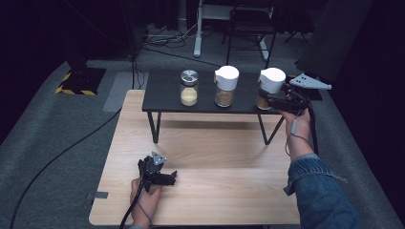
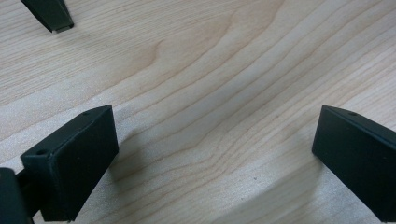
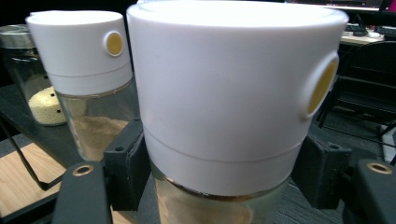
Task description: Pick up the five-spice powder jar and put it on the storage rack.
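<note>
**Right tongs clamp a white-capped jar at the shelf's end**

Right tongs (image 1: 267, 101) grip the white-capped spice jar (image 1: 270, 88) at the right end of the low black shelf (image 1: 162, 98); in the right gripper view the two black jaws press on the glass just below the white cap (image 3: 233, 93), which bears a yellow button on its side. A second white-capped jar (image 1: 225, 86) stands in the middle of the shelf, and a metal-lidded jar of yellow grains (image 1: 189, 88) stands left of it, all three apart from one another. Left tongs (image 1: 165, 179) rest on the light wooden counter (image 1: 229, 152) near its front edge, well apart from the shelf, jaws spread wide with bare wood between them.
</note>
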The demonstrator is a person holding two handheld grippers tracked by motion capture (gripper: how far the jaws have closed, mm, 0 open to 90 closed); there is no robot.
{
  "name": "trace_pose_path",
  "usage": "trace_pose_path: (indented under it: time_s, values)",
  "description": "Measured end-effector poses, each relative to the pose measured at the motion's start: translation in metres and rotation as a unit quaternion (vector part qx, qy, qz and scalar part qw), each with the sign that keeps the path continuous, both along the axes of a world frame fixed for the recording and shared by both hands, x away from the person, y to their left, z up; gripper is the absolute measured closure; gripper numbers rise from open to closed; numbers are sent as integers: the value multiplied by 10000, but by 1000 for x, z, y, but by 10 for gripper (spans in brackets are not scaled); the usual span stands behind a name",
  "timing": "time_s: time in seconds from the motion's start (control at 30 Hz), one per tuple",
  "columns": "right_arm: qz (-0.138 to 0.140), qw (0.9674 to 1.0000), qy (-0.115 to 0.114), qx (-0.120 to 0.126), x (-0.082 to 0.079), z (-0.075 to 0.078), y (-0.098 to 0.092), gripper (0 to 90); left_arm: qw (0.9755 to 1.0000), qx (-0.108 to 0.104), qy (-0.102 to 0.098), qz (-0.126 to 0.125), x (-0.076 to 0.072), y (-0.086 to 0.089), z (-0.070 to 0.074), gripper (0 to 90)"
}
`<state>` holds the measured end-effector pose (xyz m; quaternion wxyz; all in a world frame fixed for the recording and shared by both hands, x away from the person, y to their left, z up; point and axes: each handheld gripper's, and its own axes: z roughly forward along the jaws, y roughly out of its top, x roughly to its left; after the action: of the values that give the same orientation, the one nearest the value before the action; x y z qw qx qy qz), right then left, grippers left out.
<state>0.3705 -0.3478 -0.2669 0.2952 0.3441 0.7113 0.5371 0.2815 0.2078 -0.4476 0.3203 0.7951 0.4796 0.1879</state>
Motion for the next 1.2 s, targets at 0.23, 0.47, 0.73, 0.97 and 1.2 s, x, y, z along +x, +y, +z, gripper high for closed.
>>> trace_pose_path:
  time_s: [0.23, 0.47, 0.73, 0.97, 1.2]
  values:
    - [41, 10000, 61, 52, 10, -7, 6, 298, 10000, -2, -4, -2, 0, 0, 0, 3]
    - [64, 9998, 84, 146, 15, -13, 10, 298, 10000, -1, -4, -2, 0, 0, 0, 3]
    - [59, 9998, 60, 153, 16, -17, 11, 264, 10000, -3, -5, 0, 0, 0, 0, 3]
    - [167, 9997, -20, 152, 10, -14, 5, 164, 10000, -6, 2, -1, -1, 0, 0, 3]
    - [223, 9996, -130, 98, -6, -16, -5, 119, 10000, -7, 5, -1, -1, 0, 0, 3]
